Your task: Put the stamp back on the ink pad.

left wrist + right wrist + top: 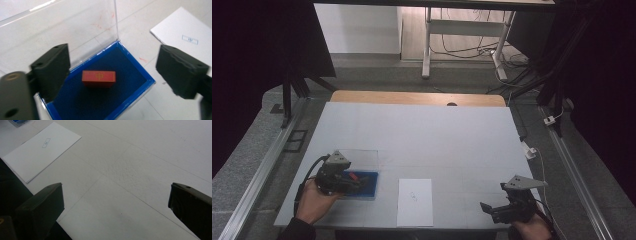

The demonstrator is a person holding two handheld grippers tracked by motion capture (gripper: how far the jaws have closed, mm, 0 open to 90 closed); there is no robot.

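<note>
Left tongs [110, 72]: spread wide, nothing held; red box [99, 78] lies below.
Right tongs [115, 207]: parted, empty.
Risk: blue tray [140, 91] could be knocked on withdrawal.

Small red box [99, 78] with gold emblem, flat on the blue lining of a clear-walled case [130, 100], untouched.

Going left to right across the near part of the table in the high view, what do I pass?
Left gripper over the blue-lined clear box → white sheet of paper → right gripper.
</note>
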